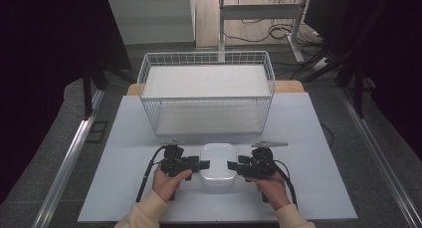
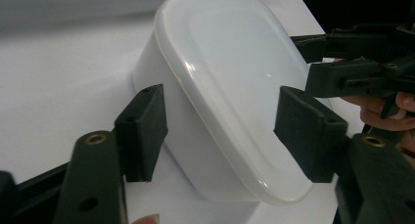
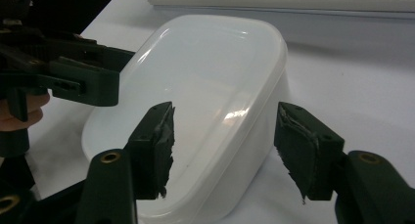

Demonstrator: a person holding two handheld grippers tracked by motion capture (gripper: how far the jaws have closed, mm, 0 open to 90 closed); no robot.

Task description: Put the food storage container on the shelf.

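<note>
A white lidded container [image 1: 218, 165] sits on the pale counter [image 1: 318, 178], directly between the two tools. In the high view its long axis runs from the person's side toward the wire basket [image 1: 206, 91], crosswise to the line joining the tools; its lid faces up. The lid is on and opaque, so whatever it holds cannot be told.

The left tool [image 1: 203, 164] reaches in from one long side, the right tool [image 1: 233, 166] from the other, their tips pointing at each other across the container. Each is gripped in a hand [image 1: 169, 180], with cream sleeves behind.

In the left tool's own view the container [image 2: 230, 97] lies ahead of the jaws and partly between them, tilted in the picture by the camera's roll; the left tool [image 2: 220, 131] stands wide, its pads beside the lid rim and wall, with no clear pressing shown. The right tool shows beyond the container's far side there.

In the right tool's view the container [image 3: 195, 116] again lies between the jaws; the right tool [image 3: 222, 145] is partly open, with gaps showing between the worn pads and the container. The left tool shows beyond.

The high view alone gives the basket's place: beyond both tool tips, with a white sheet on each of its two levels.
</note>
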